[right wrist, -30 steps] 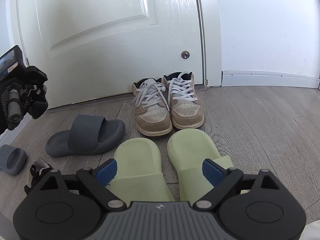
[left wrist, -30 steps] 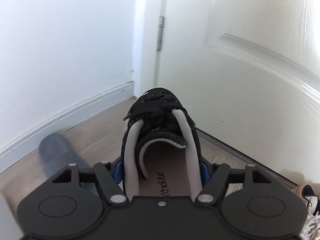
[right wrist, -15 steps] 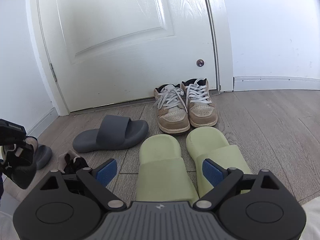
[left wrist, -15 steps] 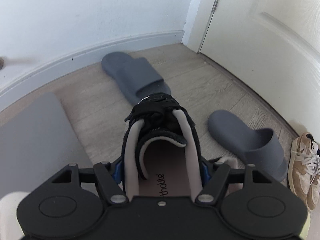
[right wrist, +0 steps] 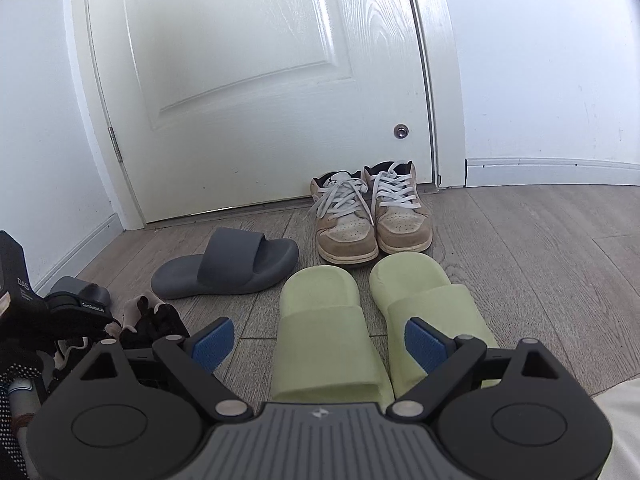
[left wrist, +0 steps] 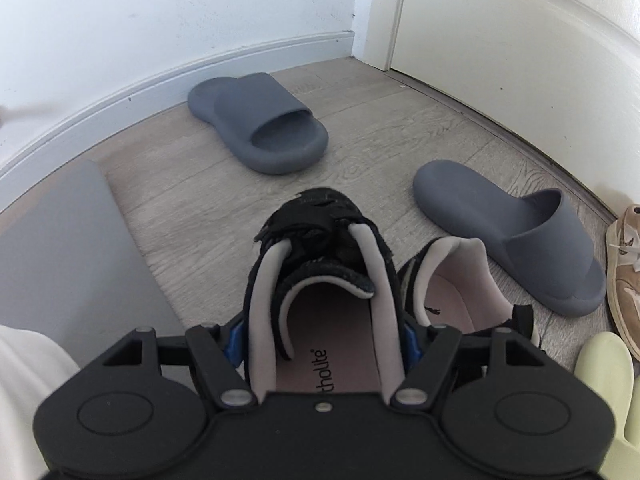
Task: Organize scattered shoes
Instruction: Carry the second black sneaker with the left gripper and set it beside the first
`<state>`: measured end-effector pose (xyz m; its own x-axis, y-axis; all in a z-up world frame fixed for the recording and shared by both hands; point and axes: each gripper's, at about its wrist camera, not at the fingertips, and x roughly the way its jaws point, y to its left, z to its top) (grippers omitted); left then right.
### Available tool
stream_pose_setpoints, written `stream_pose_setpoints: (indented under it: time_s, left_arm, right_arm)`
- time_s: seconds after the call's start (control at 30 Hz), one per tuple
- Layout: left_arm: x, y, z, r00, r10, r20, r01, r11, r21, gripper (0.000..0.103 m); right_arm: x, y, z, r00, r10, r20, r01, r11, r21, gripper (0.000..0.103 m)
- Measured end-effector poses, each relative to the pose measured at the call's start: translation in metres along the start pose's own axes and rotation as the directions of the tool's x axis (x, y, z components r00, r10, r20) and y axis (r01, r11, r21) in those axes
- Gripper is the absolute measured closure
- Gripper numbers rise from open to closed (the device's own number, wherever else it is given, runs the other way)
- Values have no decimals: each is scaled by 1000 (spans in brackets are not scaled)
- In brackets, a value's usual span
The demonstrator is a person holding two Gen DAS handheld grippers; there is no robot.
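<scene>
My left gripper [left wrist: 322, 340] is shut on a black sneaker [left wrist: 320, 264] with a pale lining, held low over the floor. Its mate, a second black sneaker [left wrist: 452, 280], lies just to the right on the floor. Two grey slides lie ahead: one grey slide [left wrist: 260, 124] near the baseboard, the other grey slide [left wrist: 516, 232] to the right. In the right wrist view my right gripper [right wrist: 318, 344] is open above a pair of pale green slides [right wrist: 324, 332]. A pair of tan sneakers [right wrist: 372, 216] stands by the door. The left gripper [right wrist: 52, 320] with the black sneaker shows at the left edge.
A white door [right wrist: 256, 80] and white walls with a baseboard [left wrist: 120, 96] bound the wooden floor [right wrist: 540, 248]. A grey flat panel [left wrist: 68, 248] lies at the left in the left wrist view. A pale sleeve [left wrist: 24, 380] shows at the lower left.
My left gripper has tilted down and lowered with the black sneaker, from facing the door to hovering beside its mate. The right gripper has drawn back a little from the green slides.
</scene>
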<state>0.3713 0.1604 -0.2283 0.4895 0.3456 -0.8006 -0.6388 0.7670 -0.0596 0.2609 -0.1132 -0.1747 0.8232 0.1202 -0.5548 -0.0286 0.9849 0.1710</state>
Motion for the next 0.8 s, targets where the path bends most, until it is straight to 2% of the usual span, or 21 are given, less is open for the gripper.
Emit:
stream_pose_setpoints:
  time_s: [0.2,0.4,0.6,0.8]
  left_arm:
    - [8,-7,4,1000,-5,8,4,999,49,26]
    - [11,1,6,998,-42,-50,45,998,53,21]
    - [14,9,7,991,-80,-109,86,995,55,21]
    - [-18,34,12,981,-178,-75,181,983,36,21]
  right_arm:
    - [5,-1,-2,1000,5,-17,-4,1000,7,10]
    - [4,-1,-3,1000,8,-19,-8,1000,8,10]
    - [3,0,-2,1000,15,-21,-14,1000,12,10]
    - [1,1,-1,999,26,-26,-26,1000,8,10]
